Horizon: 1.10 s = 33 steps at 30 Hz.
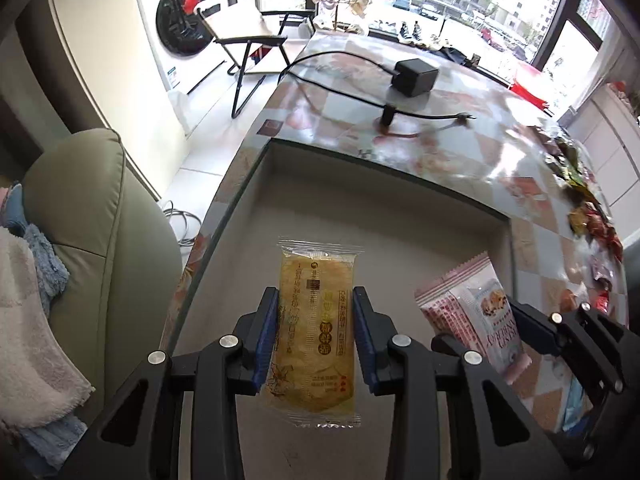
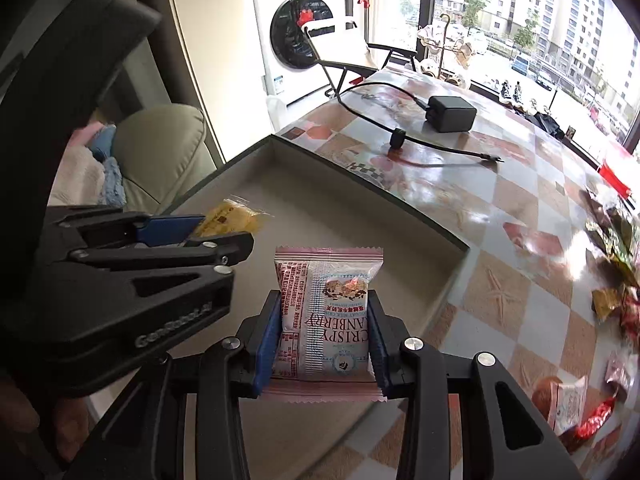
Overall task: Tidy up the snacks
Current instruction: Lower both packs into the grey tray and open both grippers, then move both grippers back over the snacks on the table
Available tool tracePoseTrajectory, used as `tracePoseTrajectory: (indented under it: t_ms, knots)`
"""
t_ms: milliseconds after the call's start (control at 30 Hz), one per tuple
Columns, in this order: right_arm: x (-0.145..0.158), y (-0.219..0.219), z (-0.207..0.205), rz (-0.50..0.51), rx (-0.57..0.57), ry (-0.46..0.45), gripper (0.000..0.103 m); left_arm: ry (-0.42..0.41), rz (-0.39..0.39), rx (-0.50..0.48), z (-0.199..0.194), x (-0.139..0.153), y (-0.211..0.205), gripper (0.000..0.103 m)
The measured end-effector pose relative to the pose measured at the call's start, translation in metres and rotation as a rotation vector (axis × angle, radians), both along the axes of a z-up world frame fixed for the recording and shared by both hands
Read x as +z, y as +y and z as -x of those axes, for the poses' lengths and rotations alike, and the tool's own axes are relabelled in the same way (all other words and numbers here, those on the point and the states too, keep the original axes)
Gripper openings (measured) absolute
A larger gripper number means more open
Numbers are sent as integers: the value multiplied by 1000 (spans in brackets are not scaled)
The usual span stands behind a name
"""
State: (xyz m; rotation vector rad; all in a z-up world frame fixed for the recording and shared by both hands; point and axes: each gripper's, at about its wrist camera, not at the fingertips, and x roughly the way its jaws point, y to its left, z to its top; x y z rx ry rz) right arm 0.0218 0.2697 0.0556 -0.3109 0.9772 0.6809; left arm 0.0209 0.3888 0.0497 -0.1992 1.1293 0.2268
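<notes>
My left gripper [image 1: 316, 300] is shut on a yellow snack packet [image 1: 314, 332], held lengthwise over the open grey box [image 1: 384, 216]. To its right, my right gripper [image 2: 323, 308] is shut on a pink and white cranberry snack packet [image 2: 326, 312], which also hangs over the grey box [image 2: 360, 216]. In the left wrist view the cranberry packet [image 1: 476, 320] shows at the lower right. In the right wrist view the left gripper [image 2: 188, 232] and the yellow packet [image 2: 232, 220] show at the left. The box floor looks bare.
A heap of loose wrapped snacks [image 2: 616, 272] lies along the right side of the checked tablecloth [image 2: 500, 280], with more snacks [image 2: 568, 404] at the lower right. A black charger [image 2: 452, 114] and its cable [image 2: 440, 146] lie beyond the box. A green armchair [image 1: 100, 232] stands left of the table.
</notes>
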Motion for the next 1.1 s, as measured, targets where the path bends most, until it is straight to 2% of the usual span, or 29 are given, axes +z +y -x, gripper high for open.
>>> tracePoseTrajectory:
  t_ms: [267, 333, 433, 567, 633, 733, 833, 933, 1100]
  knots:
    - [-8, 12, -11, 38, -10, -15, 41, 47, -9, -1, -19, -14, 6, 39]
    - [-7, 11, -17, 15, -2, 4, 46, 47, 5, 4, -18, -12, 9, 43]
    - [5, 1, -17, -25, -34, -26, 61, 14, 15, -2, -11, -2, 10, 48]
    - [27, -31, -10, -110, -79, -54, 63, -64, 41, 7, 6, 22, 10, 64]
    - [36, -58, -4, -162, -115, -62, 63, -102, 60, -6, 17, 33, 2, 67]
    - [42, -100, 5, -210, -170, -69, 63, -142, 76, -41, 32, 43, -19, 69]
    - [39, -154, 16, -230, -250, -80, 63, -173, 127, -101, 49, 51, -58, 69]
    - [24, -210, 29, -178, -352, -104, 63, -187, 137, -180, 60, 52, -109, 73]
    - [-17, -292, 40, -63, -513, -77, 63, -143, 137, -317, 64, 38, -199, 75]
